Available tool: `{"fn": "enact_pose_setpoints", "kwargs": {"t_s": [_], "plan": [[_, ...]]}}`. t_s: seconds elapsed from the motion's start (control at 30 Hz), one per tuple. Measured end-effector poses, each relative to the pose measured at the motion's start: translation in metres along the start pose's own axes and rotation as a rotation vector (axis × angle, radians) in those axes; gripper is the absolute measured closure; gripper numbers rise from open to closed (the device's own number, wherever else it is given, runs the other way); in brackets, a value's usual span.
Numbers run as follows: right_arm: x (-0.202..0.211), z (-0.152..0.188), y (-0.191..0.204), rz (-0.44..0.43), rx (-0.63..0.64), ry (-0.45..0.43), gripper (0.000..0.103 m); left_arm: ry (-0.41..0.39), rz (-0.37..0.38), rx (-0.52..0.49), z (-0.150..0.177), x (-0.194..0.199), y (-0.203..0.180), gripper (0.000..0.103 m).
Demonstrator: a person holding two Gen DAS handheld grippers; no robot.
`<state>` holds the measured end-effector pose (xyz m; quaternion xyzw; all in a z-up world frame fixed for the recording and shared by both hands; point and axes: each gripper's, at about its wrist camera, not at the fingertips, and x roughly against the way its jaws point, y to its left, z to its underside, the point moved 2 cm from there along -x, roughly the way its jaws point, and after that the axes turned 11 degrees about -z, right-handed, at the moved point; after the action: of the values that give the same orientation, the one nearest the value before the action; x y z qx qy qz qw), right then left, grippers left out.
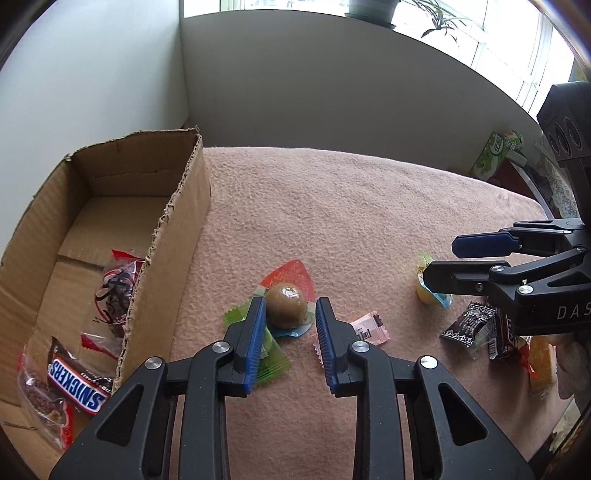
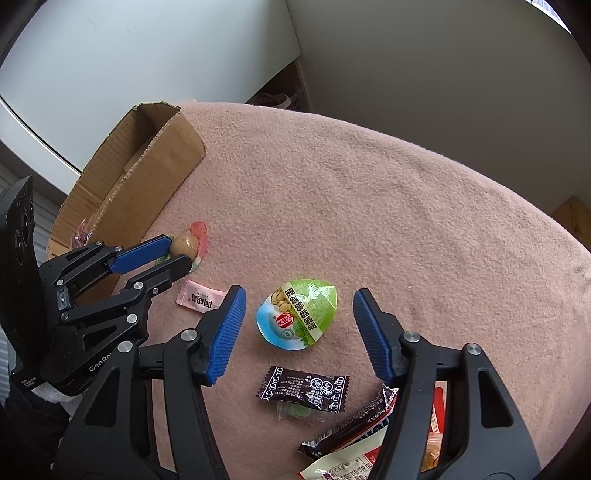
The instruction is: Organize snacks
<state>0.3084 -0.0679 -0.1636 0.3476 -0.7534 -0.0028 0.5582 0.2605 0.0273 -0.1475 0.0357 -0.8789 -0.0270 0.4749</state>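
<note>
Left view alone shows the box (image 1: 192,206) holding Snickers (image 1: 79,384) (plus red packets (image 1: 118,295)); left gripper (image 1: 290,302) pinches brown egg (image 1: 286,310), right gripper (image 2: 300,292) spread around green egg (image 2: 299,314).

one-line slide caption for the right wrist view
Right gripper open around a green egg pack on the pink cloth; left gripper at a brown egg.

A potted plant (image 1: 373,9) stands on the windowsill above the pink blanket (image 1: 351,206).
</note>
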Motion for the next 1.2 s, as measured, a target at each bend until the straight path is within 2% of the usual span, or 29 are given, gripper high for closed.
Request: {"fn": "enact_pose_setpoints", "kwargs": {"t_s": [0.23, 0.33, 0.4, 0.53, 0.87, 1.2], "plan": [[-0.017, -0.003, 0.003, 0.039, 0.018, 0.055, 0.039, 0.015, -0.023, -0.01, -0.004, -0.013, -0.005, 0.077], [-0.022, -0.001, 0.009, 0.088, 0.052, 0.065, 0.047, 0.015, -0.02, -0.006, -0.007, -0.014, -0.005, 0.078], [-0.023, 0.0, 0.013, 0.093, 0.063, 0.069, 0.056, 0.009, -0.024, -0.014, -0.008, -0.015, -0.008, 0.078], [-0.021, 0.005, 0.017, 0.104, 0.07, 0.065, 0.057, 0.0, -0.024, -0.016, -0.006, -0.013, -0.011, 0.079], [0.013, 0.011, 0.009, 0.053, 0.021, -0.019, 0.057, -0.02, 0.035, 0.013, 0.0, 0.007, -0.008, 0.079], [0.055, 0.008, 0.035, 0.026, 0.034, -0.118, 0.057, -0.09, 0.131, 0.079, 0.0, 0.058, 0.016, 0.08]]}}
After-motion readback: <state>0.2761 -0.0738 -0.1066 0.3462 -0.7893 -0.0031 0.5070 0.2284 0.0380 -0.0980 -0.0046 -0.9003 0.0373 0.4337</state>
